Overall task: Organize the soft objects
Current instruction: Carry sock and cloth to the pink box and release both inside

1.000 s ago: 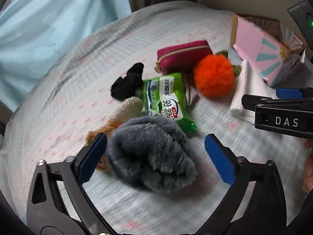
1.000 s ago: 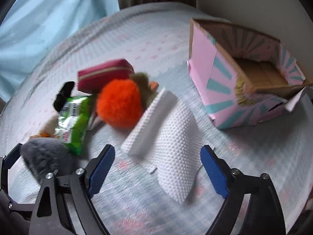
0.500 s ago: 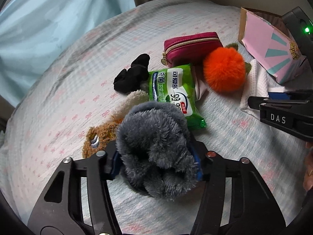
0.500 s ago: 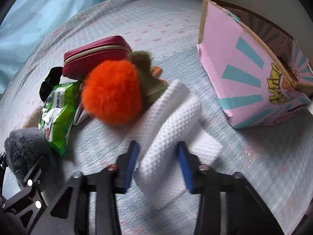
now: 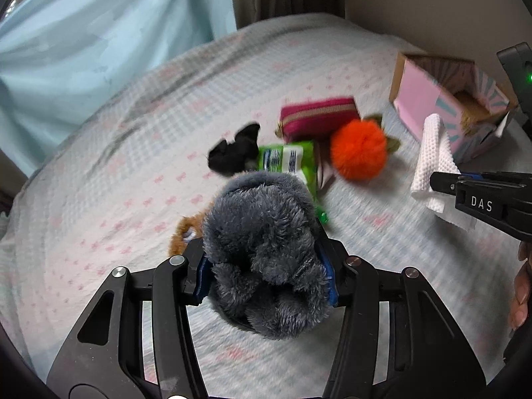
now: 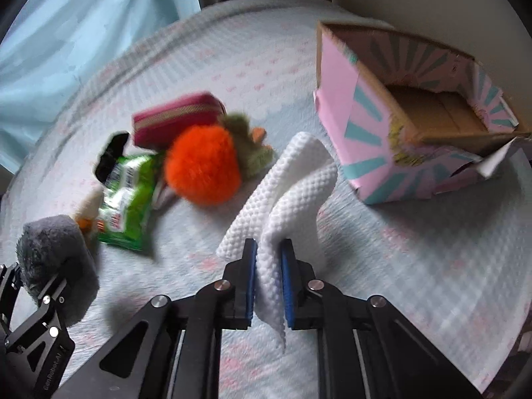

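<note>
My left gripper [image 5: 266, 279] is shut on a fluffy grey plush [image 5: 262, 249] and holds it above the bed; the plush also shows in the right wrist view [image 6: 50, 246]. My right gripper [image 6: 268, 282] is shut on a white waffle cloth [image 6: 292, 193] lifted off the bed; the cloth shows in the left wrist view [image 5: 434, 163]. An open pink and teal cardboard box [image 6: 415, 116] stands to the right of the cloth. An orange pom-pom [image 6: 202, 166], a green wipes pack [image 6: 128, 199] and a magenta zip pouch [image 6: 176, 123] lie on the bed.
A black soft item [image 5: 234, 153] and a brown plush [image 5: 181, 236] lie by the wipes pack. The checked bedspread [image 5: 99, 199] covers the bed. A light blue curtain [image 5: 83, 33] hangs at the back left, a wall behind the box.
Both grippers closed from open: the left on the grey plush, the right on the white cloth. Both then lifted their items off the bed.
</note>
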A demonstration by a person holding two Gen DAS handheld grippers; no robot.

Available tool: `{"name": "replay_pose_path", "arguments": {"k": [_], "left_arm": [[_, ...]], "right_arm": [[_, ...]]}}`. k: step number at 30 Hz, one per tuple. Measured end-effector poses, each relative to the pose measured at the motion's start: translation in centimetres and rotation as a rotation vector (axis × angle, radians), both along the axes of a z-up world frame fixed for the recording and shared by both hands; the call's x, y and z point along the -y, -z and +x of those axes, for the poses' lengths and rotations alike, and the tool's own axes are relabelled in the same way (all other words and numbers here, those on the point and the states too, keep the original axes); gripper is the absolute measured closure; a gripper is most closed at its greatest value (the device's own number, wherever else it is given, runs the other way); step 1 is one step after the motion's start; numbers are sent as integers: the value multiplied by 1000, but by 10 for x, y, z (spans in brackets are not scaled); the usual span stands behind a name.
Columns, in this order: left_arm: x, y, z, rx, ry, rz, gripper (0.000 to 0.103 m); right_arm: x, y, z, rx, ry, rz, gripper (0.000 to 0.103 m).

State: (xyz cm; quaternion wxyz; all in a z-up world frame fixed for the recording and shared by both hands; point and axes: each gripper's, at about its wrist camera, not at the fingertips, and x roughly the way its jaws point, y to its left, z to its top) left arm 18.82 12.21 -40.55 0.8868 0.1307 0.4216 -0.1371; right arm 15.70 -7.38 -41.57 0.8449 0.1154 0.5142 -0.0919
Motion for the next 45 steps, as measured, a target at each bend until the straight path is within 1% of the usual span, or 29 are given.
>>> {"name": "replay_pose_path", "arguments": {"k": [5, 9, 10, 15, 17, 19, 22, 25, 28, 32, 34, 37, 39, 42, 45], "left_arm": [[1, -49, -11, 33, -9, -7, 56], [6, -100, -20, 65, -17, -9, 56], [7, -111, -21, 72, -22, -11, 56], [22, -167, -30, 113, -58, -40, 56], [33, -183, -33, 130, -66, -45, 56], [51, -199, -37, 151, -74, -48, 56], [83, -216, -42, 164, -95, -67, 56], [118, -229, -42, 151, -118, -94, 56], [160, -232, -35, 127, -134, -133, 56], [218, -218, -16, 73, -136, -156, 56], [246, -204, -1, 24, -147, -165, 56], [281, -179, 20, -48, -160, -158, 56], [294, -164, 28, -91, -173, -153, 56], [314, -137, 47, -179, -193, -158, 56], [324, -112, 62, -245, -195, -150, 56]], "right_arm": [[-2, -53, -7, 65, -24, 6, 90], [2, -108, -17, 126, -38, 34, 90], [3, -118, -18, 140, -41, 34, 90], [22, -176, -33, 219, -48, 43, 90], [37, -196, -41, 248, -49, 34, 90], [51, -210, -49, 267, -48, 21, 90], [84, -222, -55, 281, -51, 16, 90], [124, -228, -57, 268, -70, 24, 90], [167, -229, -53, 236, -88, 17, 90], [221, -218, -38, 174, -112, 25, 90], [247, -206, -25, 125, -129, 40, 90], [273, -185, -4, 50, -155, 71, 90], [286, -169, 9, -2, -169, 98, 90], [302, -145, 27, -71, -187, 137, 90], [313, -122, 42, -121, -182, 173, 90]]}}
